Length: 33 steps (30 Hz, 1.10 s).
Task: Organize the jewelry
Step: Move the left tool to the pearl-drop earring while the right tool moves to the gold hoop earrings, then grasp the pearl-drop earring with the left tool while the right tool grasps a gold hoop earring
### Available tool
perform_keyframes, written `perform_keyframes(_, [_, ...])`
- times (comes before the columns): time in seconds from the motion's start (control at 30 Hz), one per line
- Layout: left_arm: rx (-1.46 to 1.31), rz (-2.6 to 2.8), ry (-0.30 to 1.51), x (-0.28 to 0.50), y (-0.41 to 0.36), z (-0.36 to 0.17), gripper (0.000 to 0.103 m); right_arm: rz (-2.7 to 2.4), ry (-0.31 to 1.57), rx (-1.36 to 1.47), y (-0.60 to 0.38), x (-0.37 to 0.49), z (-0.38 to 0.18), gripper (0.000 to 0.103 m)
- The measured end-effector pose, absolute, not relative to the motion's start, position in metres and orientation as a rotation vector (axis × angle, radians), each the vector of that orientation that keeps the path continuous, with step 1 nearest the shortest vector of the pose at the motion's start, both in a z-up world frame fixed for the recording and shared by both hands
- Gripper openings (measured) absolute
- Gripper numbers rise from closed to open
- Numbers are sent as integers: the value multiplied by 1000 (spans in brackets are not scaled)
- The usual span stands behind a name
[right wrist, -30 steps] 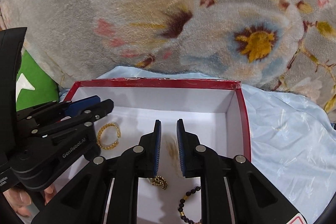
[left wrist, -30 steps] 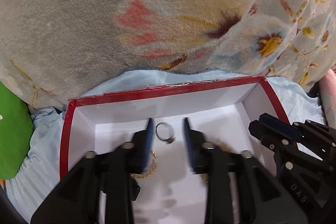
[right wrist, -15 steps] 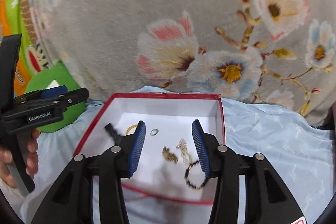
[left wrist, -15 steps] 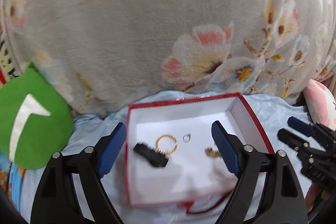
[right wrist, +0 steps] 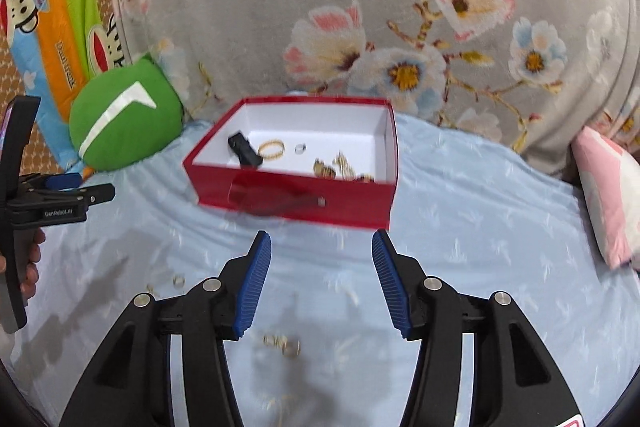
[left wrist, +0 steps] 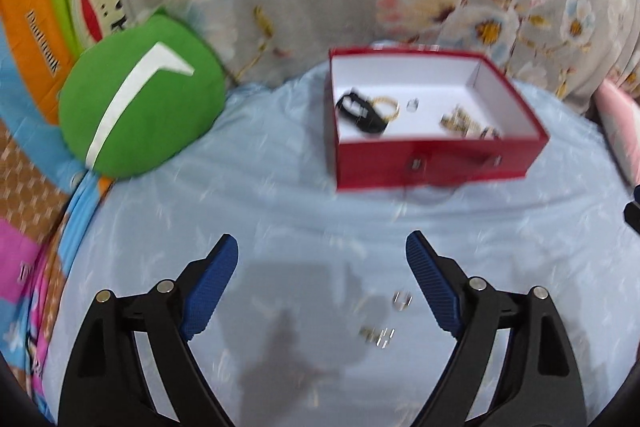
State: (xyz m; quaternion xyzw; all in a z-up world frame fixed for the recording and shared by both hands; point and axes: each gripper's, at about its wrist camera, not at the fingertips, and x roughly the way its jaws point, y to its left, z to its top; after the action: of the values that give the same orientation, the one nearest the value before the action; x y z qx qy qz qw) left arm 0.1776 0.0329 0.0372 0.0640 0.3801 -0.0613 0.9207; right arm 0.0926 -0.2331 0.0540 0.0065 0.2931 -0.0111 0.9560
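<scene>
Bedding filled both views: a grey flowered blanket (right wrist: 360, 7) rose at the back, and a pale blue sheet (left wrist: 280, 187) spread in front of it. On the sheet's left edge sat a round green cushion (left wrist: 140, 99), and a pink pillow (right wrist: 608, 195) lay at the right. Near the blanket stood a red box (right wrist: 296, 203), open at the top, white inside. It held a black clip (left wrist: 362, 113), a gold bracelet (left wrist: 387, 106) touching it, a small silver ring (left wrist: 412, 105) just beside that, and a tangle of gold pieces (right wrist: 340, 167) toward the right wall.

Both tools hung over the sheet, well apart from the box. The left gripper (left wrist: 322, 291) had its fingers spread wide, holding nothing; so did the right gripper (right wrist: 322, 283). Small loose rings (left wrist: 402, 299) lay on the sheet near the left gripper's right finger, and blurred gold bits (right wrist: 284, 343) lay low between the right gripper's fingers.
</scene>
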Motion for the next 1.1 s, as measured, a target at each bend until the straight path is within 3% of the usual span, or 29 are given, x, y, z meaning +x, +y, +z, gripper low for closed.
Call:
perform_keyframes(0.3, [54, -90, 947, 142, 46, -40, 83, -1, 746, 78, -218, 74, -19, 52])
perform_keyframes(0.57, [43, -81, 958, 142, 36, -61, 81, -21, 828, 96, -213, 90, -62, 50])
perform_keyframes(0.67, [49, -81, 968, 148, 32, -67, 76, -29, 845, 103, -214, 95, -71, 47])
perform_keyframes(1.1, [49, -107, 981, 162, 19, -80, 73, -17, 874, 88, -208, 115, -87, 27])
